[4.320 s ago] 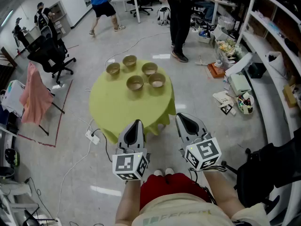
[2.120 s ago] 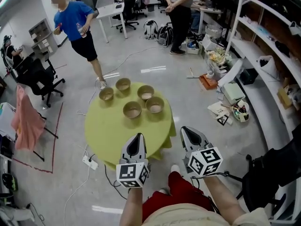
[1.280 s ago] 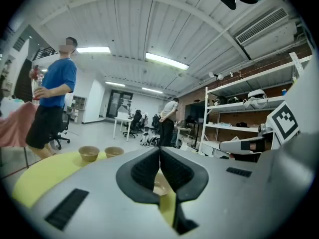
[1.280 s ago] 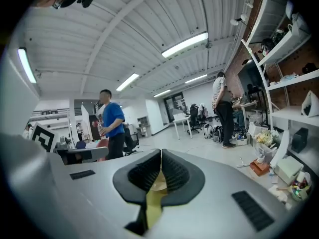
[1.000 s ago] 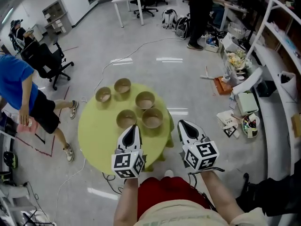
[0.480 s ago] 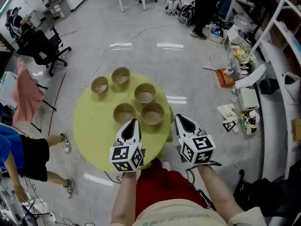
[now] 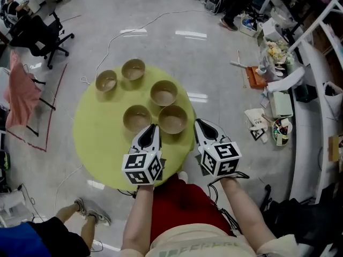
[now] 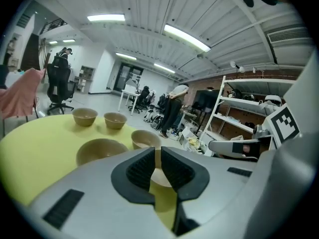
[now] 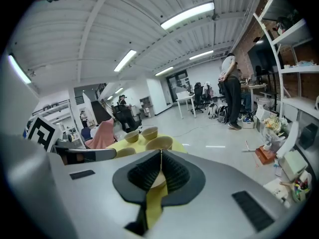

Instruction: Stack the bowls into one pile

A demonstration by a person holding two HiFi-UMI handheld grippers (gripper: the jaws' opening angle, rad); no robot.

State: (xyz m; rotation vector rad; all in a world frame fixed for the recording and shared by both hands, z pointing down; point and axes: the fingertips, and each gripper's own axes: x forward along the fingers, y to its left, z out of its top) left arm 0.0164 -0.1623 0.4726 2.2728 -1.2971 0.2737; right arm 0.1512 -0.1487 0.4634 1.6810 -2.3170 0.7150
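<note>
Five tan bowls stand apart on a round yellow table [image 7: 96,138]: two at the far left [image 7: 106,81] [image 7: 133,68], one in the middle [image 7: 163,92], two nearest me [image 7: 137,118] [image 7: 173,119]. My left gripper [image 7: 151,128] is shut and empty over the near edge, its tip just short of the nearest two bowls. My right gripper [image 7: 201,124] is also shut and empty, hanging just off the table's right edge. In the left gripper view the left gripper [image 8: 158,156] has bowls ahead [image 8: 101,151] [image 8: 146,138]. The right gripper [image 9: 160,158] sees bowls too [image 9: 159,143].
Grey floor surrounds the table. A cable [image 7: 115,42] runs across it beyond the table. Clutter and shelving [image 7: 278,98] line the right side. An office chair [image 7: 37,33] and a pink cloth [image 7: 19,98] stand at the left. A person's legs [image 7: 88,213] show at lower left.
I have come up to the table, so the bowls are now close under the grippers. A person in blue passed by on the left. Both grippers stayed shut.
</note>
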